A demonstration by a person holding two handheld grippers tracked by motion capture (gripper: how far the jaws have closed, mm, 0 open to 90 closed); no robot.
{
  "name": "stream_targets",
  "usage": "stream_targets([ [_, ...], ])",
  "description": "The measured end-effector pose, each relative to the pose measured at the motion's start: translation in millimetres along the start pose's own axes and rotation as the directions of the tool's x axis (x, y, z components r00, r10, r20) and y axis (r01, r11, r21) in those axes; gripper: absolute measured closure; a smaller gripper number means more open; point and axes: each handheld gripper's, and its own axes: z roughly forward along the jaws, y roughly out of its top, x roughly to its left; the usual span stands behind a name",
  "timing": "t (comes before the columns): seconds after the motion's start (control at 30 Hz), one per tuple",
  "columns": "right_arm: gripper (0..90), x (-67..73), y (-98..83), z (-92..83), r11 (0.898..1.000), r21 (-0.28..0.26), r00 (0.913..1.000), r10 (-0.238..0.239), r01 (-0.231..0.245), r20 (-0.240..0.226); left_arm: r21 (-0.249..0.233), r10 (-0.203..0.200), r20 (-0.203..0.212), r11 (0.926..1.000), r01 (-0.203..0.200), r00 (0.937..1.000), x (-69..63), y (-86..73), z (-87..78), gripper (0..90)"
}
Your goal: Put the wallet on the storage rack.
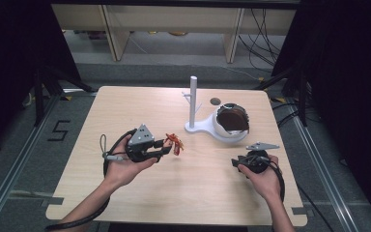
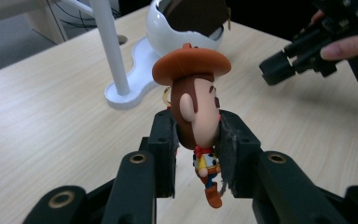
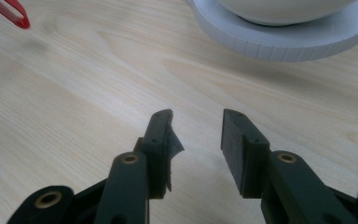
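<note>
A small cowboy figurine (image 2: 196,102) with an orange-brown hat hangs upright between the pads of my left gripper (image 2: 196,135), which is shut on its head. In the high view the figurine (image 1: 175,143) is held just above the table, left of centre, at the tip of the left gripper (image 1: 166,146). My right gripper (image 1: 236,163) sits low at the right front of the table. Its jaws (image 3: 198,123) stand open with nothing between them, pointing toward the white base (image 3: 279,42).
A white stand (image 1: 193,104) with an upright post stands at the back middle of the wooden table (image 1: 125,111). Joined to it is a white bowl (image 1: 231,126) holding something brown (image 2: 193,16). A red loop (image 3: 10,11) shows at the right gripper view's top left.
</note>
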Motion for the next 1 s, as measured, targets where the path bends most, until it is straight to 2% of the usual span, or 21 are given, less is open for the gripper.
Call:
stream_targets([
  [0.07,64.0,0.8,-0.1,0.7,1.0,-0.001,1.0,0.002,-0.002,-0.007,-0.021,-0.008,-0.007,0.9998,0.008,0.9999,1.1,1.7,0.4,68.2],
  [0.1,64.0,0.3,-0.6,0.9,1.0,-0.005,0.9999,-0.016,0.016,0.001,-0.034,-0.01,-0.008,0.9994,0.009,0.9999,2.1,2.4,0.7,68.1],
  [0.13,64.1,2.6,-0.7,0.3,1.0,-0.004,0.9999,0.014,-0.014,-0.005,-0.044,-0.013,-0.019,0.999,0.013,0.9997,2.4,3.4,0.5,68.1],
  [0.17,64.1,0.3,-0.8,1.6,0.999,-0.025,0.9996,-0.028,0.028,-0.006,-0.056,-0.017,-0.024,0.9983,0.016,0.9996,3.1,4.2,0.5,68.2],
  [0.23,64.1,2.8,-1.5,1.7,1.0,-0.014,1.0,-0.001,0.001,-0.01,-0.078,-0.03,-0.034,0.9966,0.027,0.999,4.1,5.7,0.8,68.1],
  [0.27,64.0,3.2,-2.1,2.2,1.0,-0.022,1.0,-0.001,0.001,-0.009,-0.084,-0.026,-0.041,0.9962,0.022,0.9988,5.1,6.7,0.7,68.2],
  [0.3,64.1,2.0,-3.3,3.3,0.999,-0.032,0.9996,-0.027,0.027,-0.006,-0.09,-0.029,-0.046,0.9957,0.024,0.9985,5.8,7.6,0.8,68.2],
  [0.33,64.0,3.8,-3.0,2.0,1.0,-0.017,0.9999,-0.009,0.009,-0.009,-0.096,-0.028,-0.054,0.9952,0.023,0.9982,6.5,8.6,0.9,68.2],
  [0.4,64.0,4.0,-4.0,4.3,0.999,-0.036,0.9996,-0.008,0.007,-0.026,-0.106,-0.027,-0.058,0.9941,0.021,0.998,8.2,10.2,1.1,68.2],
  [0.43,64.1,3.8,-4.5,4.7,0.999,-0.04,0.9996,-0.022,0.022,-0.017,-0.111,-0.032,-0.061,0.9935,0.025,0.9976,8.7,11.1,1.3,68.2],
  [0.47,64.0,6.7,-4.7,2.8,1.0,-0.028,1.0,0.0,0.0,-0.009,-0.117,-0.038,-0.071,0.9927,0.029,0.9968,9.4,12.3,1.2,68.2],
  [0.6,63.9,10.0,-6.0,4.2,0.999,-0.045,0.9999,-0.002,0.002,-0.013,-0.138,-0.045,-0.086,0.9898,0.033,0.9952,13.0,16.5,2.7,68.2],
  [0.67,63.8,11.4,-7.2,6.2,0.997,-0.072,0.9997,-0.009,0.007,-0.025,-0.147,-0.054,-0.092,0.9884,0.041,0.9943,14.8,19.0,3.7,68.2],
  [0.73,63.8,14.2,-7.7,4.2,0.997,-0.073,0.9999,-0.008,0.007,-0.015,-0.157,-0.06,-0.096,0.9865,0.044,0.9936,16.9,21.3,4.9,68.2],
  [0.77,63.8,15.1,-8.6,6.1,0.996,-0.093,0.9993,-0.001,-0.002,-0.038,-0.157,-0.061,-0.098,0.9865,0.045,0.9933,18.2,22.6,5.3,68.2],
  [0.8,63.8,16.1,-9.1,4.7,0.996,-0.092,0.9997,-0.01,0.007,-0.024,-0.162,-0.064,-0.096,0.9856,0.048,0.9933,18.9,23.2,6.0,68.2],
  [0.83,63.8,17.0,-9.7,5.6,0.994,-0.113,0.9994,-0.011,0.007,-0.034,-0.168,-0.068,-0.097,0.9844,0.051,0.9929,19.9,24.4,6.9,68.2],
  [0.9,63.7,19.9,-10.7,3.8,0.993,-0.117,0.9997,-0.014,0.012,-0.019,-0.171,-0.074,-0.102,0.9837,0.056,0.992,21.3,26.2,8.1,68.2],
  [0.93,63.7,22.6,-11.5,4.5,0.992,-0.123,0.9993,0.007,-0.012,-0.035,-0.176,-0.076,-0.105,0.9828,0.057,0.9916,22.4,27.4,8.8,68.2],
  [0.97,63.6,21.2,-11.5,5.0,0.991,-0.135,0.9992,-0.016,0.011,-0.036,-0.18,-0.08,-0.107,0.9818,0.06,0.991,23.4,28.5,9.5,68.2],
  [1.0,63.6,22.4,-11.9,4.5,0.99,-0.138,0.9996,-0.014,0.01,-0.026,-0.183,-0.085,-0.11,0.981,0.064,0.9903,24.2,29.9,10.2,68.2],
])
